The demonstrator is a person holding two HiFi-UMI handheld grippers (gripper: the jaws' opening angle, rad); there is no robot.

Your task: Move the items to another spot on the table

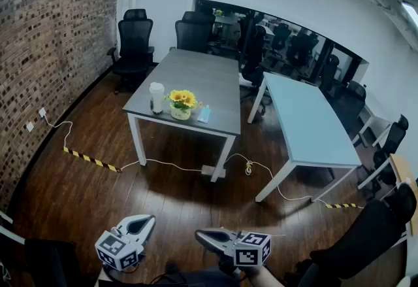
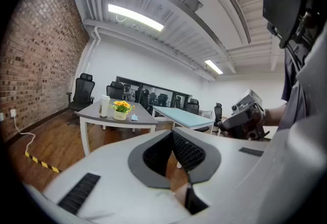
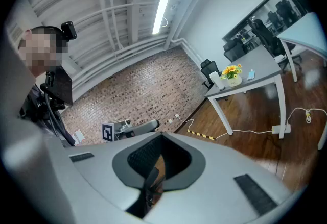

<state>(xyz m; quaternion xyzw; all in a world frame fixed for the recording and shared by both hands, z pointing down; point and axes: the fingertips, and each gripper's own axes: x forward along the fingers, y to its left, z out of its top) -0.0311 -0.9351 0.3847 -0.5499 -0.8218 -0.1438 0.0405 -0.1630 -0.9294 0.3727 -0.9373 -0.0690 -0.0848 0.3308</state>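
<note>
Head view looks down over a dark wooden floor (image 1: 183, 194) to a grey table (image 1: 209, 76) standing well ahead of the person. Near the table's front left corner three things stand in a row. A white cup with a lid (image 1: 157, 97) is on the left and a small pot of yellow flowers (image 1: 181, 104) is just beside it. To the right of the pot lies a small pale blue item (image 1: 204, 114), perhaps a packet, though it is too small to tell. A second table with a light blue top (image 1: 307, 125) stands to the right, apart from the grey one, and black office chairs (image 1: 134, 44) sit at the far side. A brick wall (image 1: 46, 37) runs along the left. A white cable (image 1: 170, 166) trails over the floor under the grey table, and a strip of yellow and black tape (image 1: 91, 160) lies near the wall. At the bottom edge the left gripper (image 1: 149, 220) and the right gripper (image 1: 200, 235) are held side by side, low and well apart from the table and everything on it. In the left gripper view its jaws are pressed together with nothing between them, pointing towards the grey table. In the right gripper view its jaws are likewise closed and empty.
</note>
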